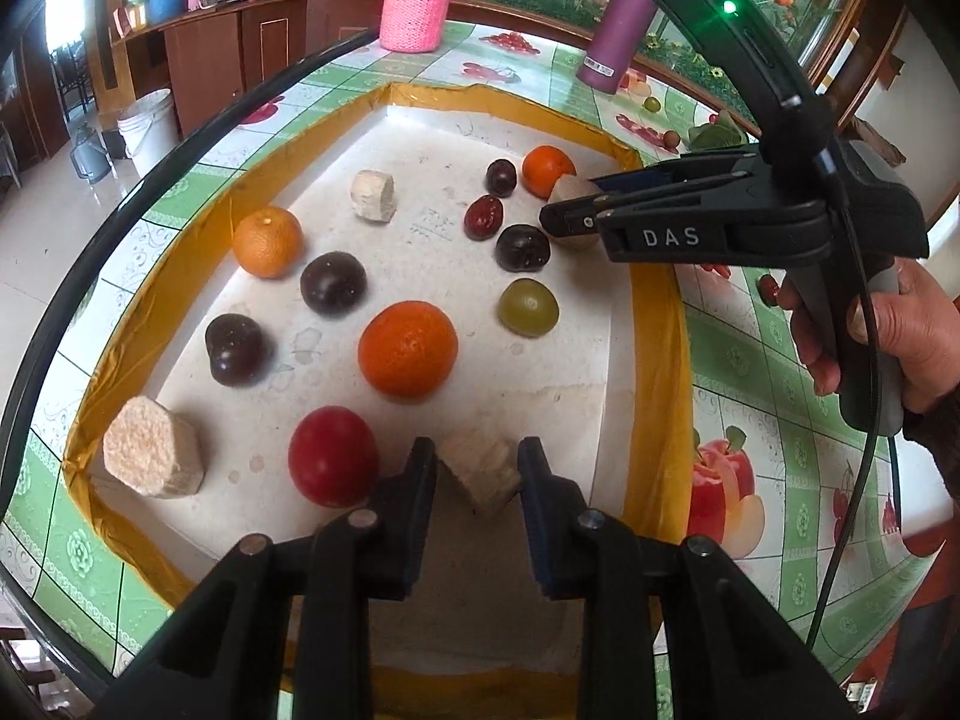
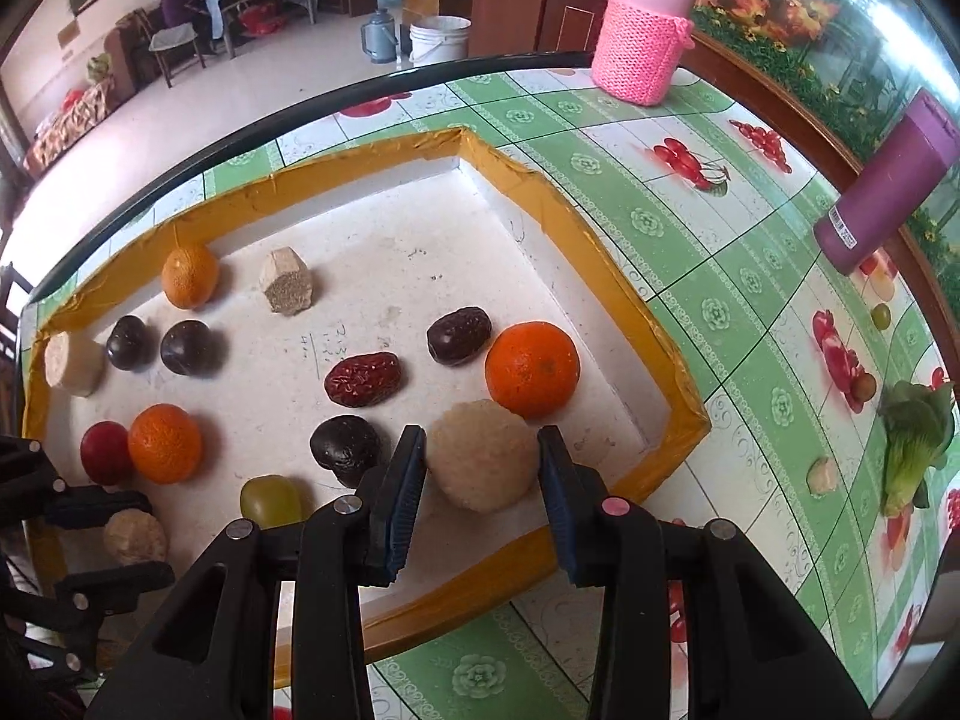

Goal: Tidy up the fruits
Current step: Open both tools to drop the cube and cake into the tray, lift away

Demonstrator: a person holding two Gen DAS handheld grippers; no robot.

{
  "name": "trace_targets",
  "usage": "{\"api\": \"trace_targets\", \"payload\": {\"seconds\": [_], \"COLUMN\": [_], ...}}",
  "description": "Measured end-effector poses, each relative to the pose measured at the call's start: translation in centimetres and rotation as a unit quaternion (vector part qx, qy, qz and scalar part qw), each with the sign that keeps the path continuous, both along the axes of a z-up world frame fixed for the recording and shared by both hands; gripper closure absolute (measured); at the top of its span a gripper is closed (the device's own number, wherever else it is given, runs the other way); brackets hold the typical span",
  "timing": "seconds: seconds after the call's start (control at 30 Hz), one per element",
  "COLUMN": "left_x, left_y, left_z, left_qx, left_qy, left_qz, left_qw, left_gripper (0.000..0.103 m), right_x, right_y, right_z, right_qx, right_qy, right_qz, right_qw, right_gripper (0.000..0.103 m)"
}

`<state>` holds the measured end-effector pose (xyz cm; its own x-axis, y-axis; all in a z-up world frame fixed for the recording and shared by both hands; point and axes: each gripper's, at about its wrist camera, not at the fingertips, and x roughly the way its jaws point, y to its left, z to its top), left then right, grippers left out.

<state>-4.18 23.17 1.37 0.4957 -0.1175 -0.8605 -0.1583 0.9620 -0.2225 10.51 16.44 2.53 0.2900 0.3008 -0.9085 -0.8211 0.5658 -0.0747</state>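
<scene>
A white tray (image 1: 648, 360) with a yellow taped rim holds scattered fruit: oranges (image 1: 408, 350), dark plums (image 1: 333, 284), red dates (image 1: 483, 217), a green grape (image 1: 528, 307), a red fruit (image 1: 333, 457) and several pale beige chunks (image 1: 153, 456). My left gripper (image 1: 477, 474) is open, its fingers on either side of a beige chunk (image 1: 480, 471). My right gripper (image 2: 483, 468) is open around a round pale ball (image 2: 483, 461) beside an orange (image 2: 532, 369). The right gripper also shows in the left wrist view (image 1: 576, 221).
The tray (image 2: 600, 252) sits on a green floral tablecloth (image 2: 690, 240). A pink knitted-sleeve flask (image 2: 642, 30) and a purple bottle (image 2: 888, 186) stand at the back. A leafy green vegetable (image 2: 912, 444) and a small beige piece (image 2: 822, 476) lie right of the tray.
</scene>
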Motion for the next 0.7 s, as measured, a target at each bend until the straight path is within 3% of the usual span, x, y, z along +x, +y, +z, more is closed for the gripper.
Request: {"api": "trace_targets", "payload": {"seconds": [0.17, 0.23, 0.4, 0.47, 0.5, 0.53, 0.6, 0.7], "left_x": [-0.4, -0.6, -1.7, -2.7, -3.3, -3.9, -5.6, -8.2], "left_y": [0.6, 0.8, 1.1, 1.4, 1.6, 1.9, 2.4, 3.0], "left_z": [0.1, 0.2, 1.3, 2.2, 2.6, 3.0, 3.8, 5.0], "left_qx": [-0.006, -0.006, 0.001, 0.005, 0.008, 0.014, 0.021, 0.038], "left_qy": [0.0, -0.003, -0.032, -0.054, -0.065, -0.077, -0.107, -0.129], "left_qz": [0.006, 0.005, -0.009, -0.007, 0.0, 0.011, 0.034, 0.085], "left_qw": [1.0, 1.0, 0.9994, 0.9985, 0.9978, 0.9968, 0.9935, 0.9873], "left_gripper": [0.07, 0.06, 0.052, 0.045, 0.036, 0.033, 0.032, 0.026], "right_x": [-0.3, -0.8, -2.9, -4.6, -5.7, -7.1, -9.6, -13.4], "right_y": [-0.3, -0.8, -3.0, -4.4, -5.0, -5.7, -6.8, -7.9], "right_z": [0.4, 1.2, 4.2, 5.7, 6.3, 6.9, 7.7, 8.2], "right_qx": [-0.001, 0.01, 0.037, 0.063, 0.07, 0.078, 0.092, 0.103], "right_qy": [-0.005, -0.008, -0.023, -0.024, -0.032, -0.044, -0.064, -0.074], "right_qz": [-0.011, -0.019, -0.055, -0.074, -0.083, -0.093, -0.105, -0.108], "right_qw": [1.0, 1.0, 0.998, 0.995, 0.994, 0.992, 0.988, 0.986], "right_gripper": [0.066, 0.066, 0.065, 0.059, 0.052, 0.04, 0.027, 0.027]}}
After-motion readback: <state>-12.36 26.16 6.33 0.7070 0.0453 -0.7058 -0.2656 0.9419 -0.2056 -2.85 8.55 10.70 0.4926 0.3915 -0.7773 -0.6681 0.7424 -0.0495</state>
